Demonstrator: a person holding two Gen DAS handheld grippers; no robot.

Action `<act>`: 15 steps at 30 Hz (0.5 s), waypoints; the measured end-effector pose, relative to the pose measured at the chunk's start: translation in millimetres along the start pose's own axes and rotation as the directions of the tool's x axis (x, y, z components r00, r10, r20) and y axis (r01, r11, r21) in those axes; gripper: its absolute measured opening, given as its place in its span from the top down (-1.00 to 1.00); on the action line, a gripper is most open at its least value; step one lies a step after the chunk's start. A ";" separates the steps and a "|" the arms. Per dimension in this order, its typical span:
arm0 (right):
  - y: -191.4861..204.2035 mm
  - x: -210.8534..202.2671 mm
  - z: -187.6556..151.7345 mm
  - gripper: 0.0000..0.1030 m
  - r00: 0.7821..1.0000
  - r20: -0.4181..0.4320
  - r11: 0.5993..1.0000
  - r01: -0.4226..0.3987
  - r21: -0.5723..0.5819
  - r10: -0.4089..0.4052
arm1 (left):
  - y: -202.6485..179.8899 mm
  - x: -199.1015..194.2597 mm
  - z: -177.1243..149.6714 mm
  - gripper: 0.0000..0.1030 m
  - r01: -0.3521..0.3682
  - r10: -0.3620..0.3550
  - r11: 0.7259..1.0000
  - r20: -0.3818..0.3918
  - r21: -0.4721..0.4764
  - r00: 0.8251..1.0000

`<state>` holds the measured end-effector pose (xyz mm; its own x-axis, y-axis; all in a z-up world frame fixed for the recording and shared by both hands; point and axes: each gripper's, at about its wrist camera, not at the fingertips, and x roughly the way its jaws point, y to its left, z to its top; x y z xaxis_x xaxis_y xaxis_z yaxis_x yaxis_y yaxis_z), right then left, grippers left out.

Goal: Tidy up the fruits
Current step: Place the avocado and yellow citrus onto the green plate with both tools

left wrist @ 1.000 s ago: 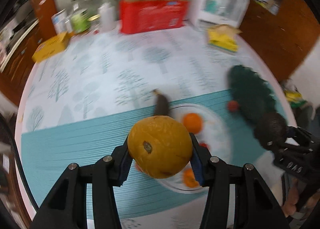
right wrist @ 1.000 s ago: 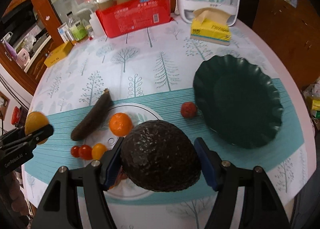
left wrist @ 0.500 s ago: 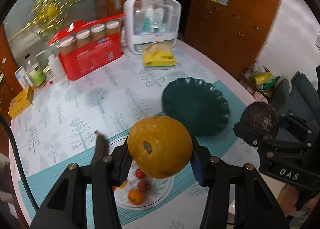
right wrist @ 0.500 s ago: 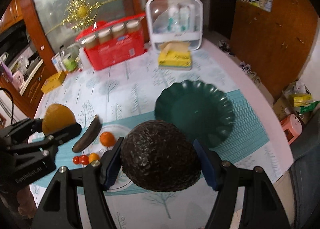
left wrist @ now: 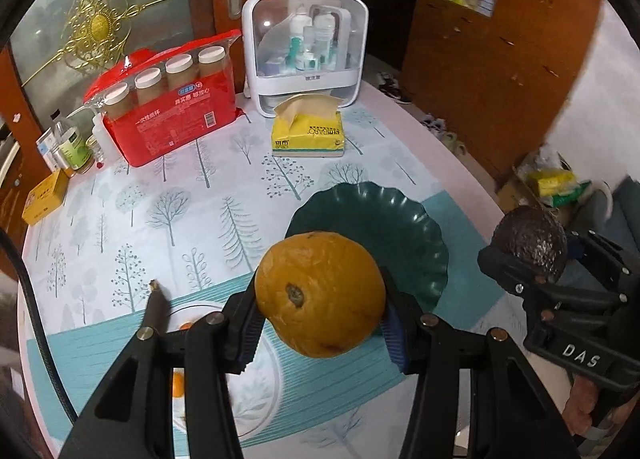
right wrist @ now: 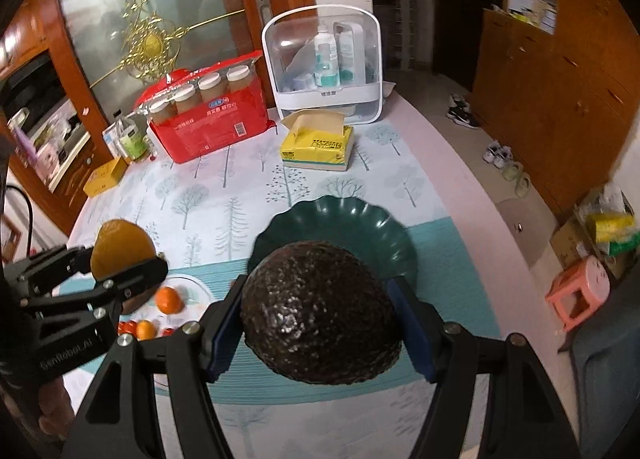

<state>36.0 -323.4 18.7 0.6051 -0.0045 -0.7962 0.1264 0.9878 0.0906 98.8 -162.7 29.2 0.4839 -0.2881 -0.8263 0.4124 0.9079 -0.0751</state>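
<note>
Left wrist view: the left hand-held gripper was clamped on a large orange, both blue pads pressed to its sides, the fruit held in the air above the surface. Behind the orange sat the dark green scalloped plate, bare as far as could be seen. At lower left a clear plate with a small orange fruit lay partly hidden by the fingers; a dark elongated fruit rested at its rim. At right, the right hand-held gripper gripped a dark avocado.

Right wrist view: the right hand-held gripper was closed on the avocado, pads against both flanks, held above the near edge of the green plate. At left the left hand-held gripper carried the orange over the clear plate, where a small orange fruit and several cherry tomatoes lay.

Farther back on the surface: a red cup package, a yellow tissue pack, a white storage case and a yellow box.
</note>
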 end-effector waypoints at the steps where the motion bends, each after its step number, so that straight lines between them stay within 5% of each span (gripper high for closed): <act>1: -9.8 5.8 3.4 -0.35 1.000 -0.007 1.000 -0.003 -0.013 0.003 | -6.6 5.1 3.9 0.04 -0.010 0.010 1.000 -0.002 -0.020 1.000; 15: -72.6 90.5 16.9 -0.35 0.985 -0.147 0.991 -0.100 -0.087 0.087 | -52.0 89.9 8.7 0.03 -0.127 0.112 0.986 -0.138 -0.104 0.984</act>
<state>94.9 -398.1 -49.8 0.4920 0.1041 -0.8644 -0.0037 0.9931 0.1175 127.6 -238.5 -36.3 0.4162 -0.1394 -0.8985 0.2645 0.9640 -0.0270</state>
